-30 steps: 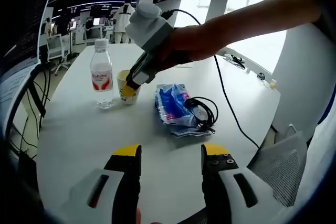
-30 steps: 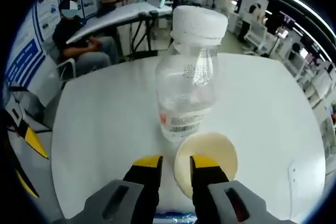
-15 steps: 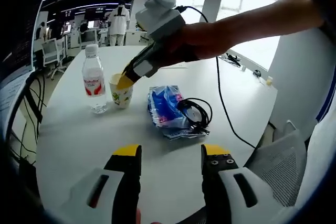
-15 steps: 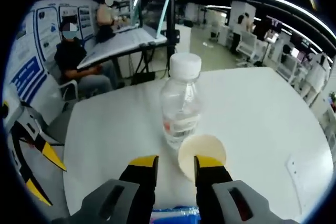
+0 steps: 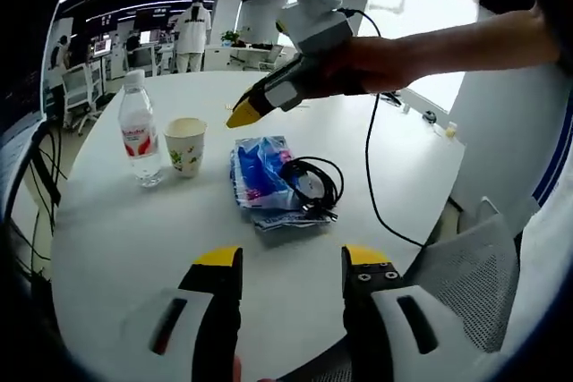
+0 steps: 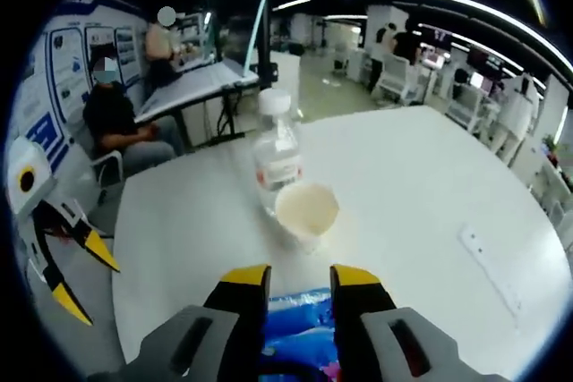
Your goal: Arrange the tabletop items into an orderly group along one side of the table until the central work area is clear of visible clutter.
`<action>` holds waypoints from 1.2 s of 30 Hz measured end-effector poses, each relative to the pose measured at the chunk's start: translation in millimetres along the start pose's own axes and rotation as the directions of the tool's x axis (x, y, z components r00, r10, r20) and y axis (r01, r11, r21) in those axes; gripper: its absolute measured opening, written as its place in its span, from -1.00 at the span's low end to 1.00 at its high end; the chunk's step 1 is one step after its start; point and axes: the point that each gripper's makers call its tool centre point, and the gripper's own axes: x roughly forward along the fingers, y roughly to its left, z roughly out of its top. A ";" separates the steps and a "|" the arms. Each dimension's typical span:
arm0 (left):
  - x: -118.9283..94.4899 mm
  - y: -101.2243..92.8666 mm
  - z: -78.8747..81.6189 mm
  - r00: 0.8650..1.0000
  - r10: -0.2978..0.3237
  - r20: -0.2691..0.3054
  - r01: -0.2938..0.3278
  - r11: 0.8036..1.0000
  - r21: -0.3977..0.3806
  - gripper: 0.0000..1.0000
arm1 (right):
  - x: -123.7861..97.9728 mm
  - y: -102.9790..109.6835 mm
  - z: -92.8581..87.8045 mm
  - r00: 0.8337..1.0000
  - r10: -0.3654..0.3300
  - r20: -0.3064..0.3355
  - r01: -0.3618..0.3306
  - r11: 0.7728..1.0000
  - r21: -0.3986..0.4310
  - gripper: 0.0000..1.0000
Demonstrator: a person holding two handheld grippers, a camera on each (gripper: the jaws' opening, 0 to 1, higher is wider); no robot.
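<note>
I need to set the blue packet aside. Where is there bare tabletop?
Bare table lies between the left gripper and the blue packet, and beyond the paper cup and water bottle. It is crowded where bottle, cup, packet and the black cable cluster.

Right gripper (image 5: 240,114) now up off paper cup (image 5: 185,145).

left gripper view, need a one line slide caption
Right gripper hovers over a white table holding a water bottle, paper cup, blue packet and coiled cable.
</note>
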 end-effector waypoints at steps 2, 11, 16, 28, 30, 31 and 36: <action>1.4 -5.6 -0.9 1.000 -0.006 -0.007 0.006 1.000 0.006 -0.14 | -6.7 -4.0 -8.1 1.000 -0.011 -0.002 0.011 1.000 0.013 -0.50; 11.7 -18.4 3.4 1.000 -0.017 -0.021 0.017 1.000 0.012 -0.14 | -39.6 -22.9 -51.0 0.998 -0.061 -0.017 0.063 0.994 0.085 -0.50; 21.4 -28.9 2.5 0.998 -0.043 -0.051 0.046 0.997 0.064 -0.14 | -56.0 -31.0 -74.2 0.996 -0.084 -0.028 0.087 0.988 0.125 -0.49; 38.8 -49.4 7.0 0.994 -0.073 -0.082 0.081 0.991 0.102 -0.15 | -101.2 -44.8 -131.9 0.990 -0.130 -0.053 0.139 0.966 0.220 -0.50; 41.6 -52.0 8.1 0.993 -0.076 -0.086 0.085 0.990 0.108 -0.15 | -106.4 -46.9 -139.3 0.989 -0.135 -0.055 0.145 0.963 0.229 -0.50; 43.7 -54.0 8.8 0.993 -0.079 -0.089 0.089 0.990 0.112 -0.16 | -108.5 -47.6 -142.0 0.989 -0.138 -0.057 0.147 0.962 0.231 -0.50; 50.8 -60.1 12.8 0.991 -0.092 -0.096 0.102 0.989 0.107 -0.16 | -120.7 -47.4 -153.2 0.988 -0.146 -0.058 0.156 0.957 0.245 -0.50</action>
